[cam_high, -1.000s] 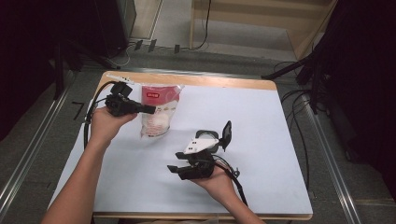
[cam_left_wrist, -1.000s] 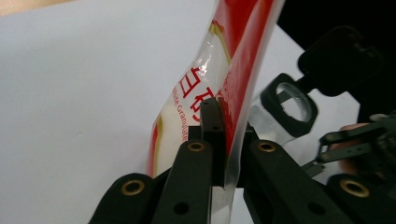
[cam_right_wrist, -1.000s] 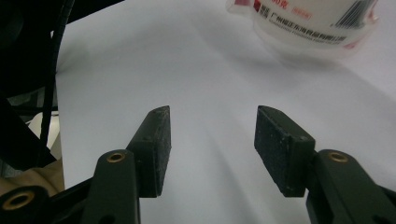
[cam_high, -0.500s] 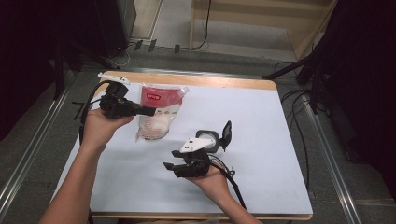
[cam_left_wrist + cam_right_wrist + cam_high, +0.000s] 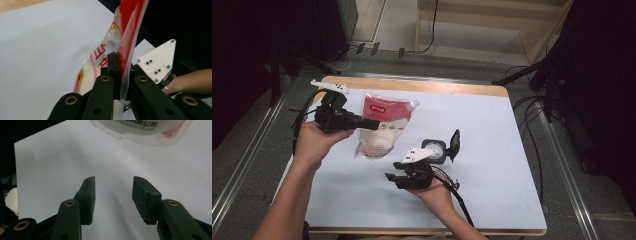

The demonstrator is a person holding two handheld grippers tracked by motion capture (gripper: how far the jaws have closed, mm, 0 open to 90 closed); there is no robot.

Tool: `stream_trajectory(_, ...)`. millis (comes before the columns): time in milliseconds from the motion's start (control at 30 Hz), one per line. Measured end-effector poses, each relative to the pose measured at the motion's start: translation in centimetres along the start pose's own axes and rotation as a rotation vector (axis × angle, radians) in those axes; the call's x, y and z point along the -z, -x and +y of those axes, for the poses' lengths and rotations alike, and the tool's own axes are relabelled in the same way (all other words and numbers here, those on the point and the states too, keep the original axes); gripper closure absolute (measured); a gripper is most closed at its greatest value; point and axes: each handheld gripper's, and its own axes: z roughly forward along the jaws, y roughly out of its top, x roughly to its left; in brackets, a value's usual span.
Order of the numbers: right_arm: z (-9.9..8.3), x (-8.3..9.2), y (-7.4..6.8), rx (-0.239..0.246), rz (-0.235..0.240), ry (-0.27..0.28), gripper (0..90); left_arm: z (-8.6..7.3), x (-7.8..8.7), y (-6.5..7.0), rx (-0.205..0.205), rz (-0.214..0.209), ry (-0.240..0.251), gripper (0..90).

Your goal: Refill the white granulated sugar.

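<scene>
- My left gripper (image 5: 373, 124) is clamped tight on the edge of a plastic pouch (image 5: 382, 127) with a red top band and white grains inside.
- In the left gripper view, the pouch (image 5: 125, 37) stands up between my jaws, its red and clear film pinched at the seam.
- From above, the pouch sits over the white table (image 5: 492, 150), left of the middle, with its lower end just beside or touching the sheet; I cannot tell which.
- My right gripper (image 5: 393, 180) is nearer me, below the pouch and apart from it.
- In the right gripper view, its pads (image 5: 88, 200) stand about half apart, have just been closing, and have nothing between them; bare table lies under them.
- The pouch's white bottom edge (image 5: 140, 132) with printed lettering lies ahead of those jaws.
</scene>
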Motion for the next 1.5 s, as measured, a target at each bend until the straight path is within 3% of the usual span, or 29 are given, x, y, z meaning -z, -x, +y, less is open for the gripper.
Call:
stream_trajectory(267, -0.1, -1.2, 0.2, -0.023, -0.024, -0.005, 53.1, 0.2, -0.2, 0.9, 0.002, -0.053, -0.022, 90.0)
stream_trajectory(433, 0.1, -1.9, 0.9, -0.084, -0.046, 0.021, 55.3, 0.2, -0.4, 1.1, 0.016, -0.072, -0.026, 90.0)
stream_trajectory(667, 0.1, -2.3, 1.1, -0.129, -0.096, 0.084, 54.5, 0.3, 0.0, 1.1, 0.048, -0.102, -0.025, 90.0)
stream_trajectory(900, 0.3, -2.3, 0.9, -0.143, -0.120, 0.175, 54.4, 0.3, 0.5, 1.3, 0.099, -0.170, -0.022, 90.0)
stream_trajectory(1067, 0.3, -2.3, 0.5, -0.114, -0.116, 0.198, 56.8, 0.0, 0.1, 0.6, 0.137, -0.171, -0.029, 90.0)
stream_trajectory(1167, 0.4, -2.2, -0.4, -0.031, -0.153, 0.193, 60.9, -0.2, -0.4, 0.0, 0.179, -0.187, -0.022, 90.0)
stream_trajectory(1200, 0.3, -2.2, -0.7, 0.012, -0.164, 0.190, 61.0, -0.2, -0.4, 0.0, 0.182, -0.180, -0.021, 90.0)
stream_trajectory(1300, 0.3, -1.9, -1.4, 0.074, -0.172, 0.175, 60.5, -0.2, -0.6, -0.1, 0.169, -0.150, -0.014, 90.0)
stream_trajectory(1500, 0.5, -1.1, -1.7, 0.101, -0.123, 0.134, 54.8, 0.0, -1.5, 0.5, 0.150, -0.125, -0.019, 90.0)
